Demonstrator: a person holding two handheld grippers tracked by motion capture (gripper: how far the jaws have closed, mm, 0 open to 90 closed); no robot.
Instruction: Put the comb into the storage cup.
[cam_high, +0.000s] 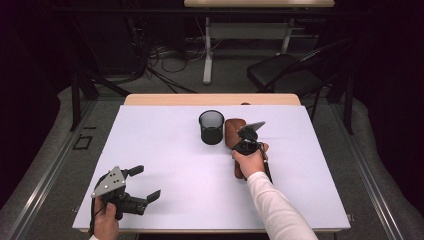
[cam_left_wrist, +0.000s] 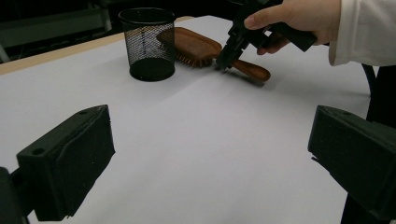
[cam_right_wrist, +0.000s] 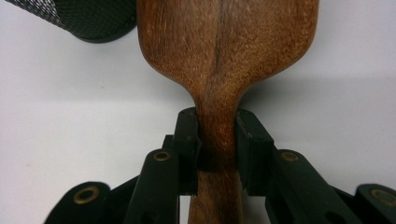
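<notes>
A brown wooden hairbrush (cam_high: 231, 131) lies flat on the white table top (cam_high: 175, 165), its head beside a black mesh cup (cam_high: 211, 127). My right gripper (cam_high: 242, 149) points down at the brush and is shut on its narrow neck. In the right gripper view both pads press the neck of the hairbrush (cam_right_wrist: 224, 46) from either side, at the right gripper (cam_right_wrist: 218, 140). The left gripper view shows the hairbrush (cam_left_wrist: 196, 46) bristles down, with the right gripper (cam_left_wrist: 222, 63) on it. My left gripper (cam_high: 146, 183) rests open near the front left edge, holding nothing.
The mesh cup (cam_left_wrist: 148, 44) stands upright just left of the brush head. Beyond the table's far edge stand a black chair (cam_high: 280, 70) and the legs of another table (cam_high: 207, 55). A white sleeve (cam_high: 275, 210) reaches in from the front.
</notes>
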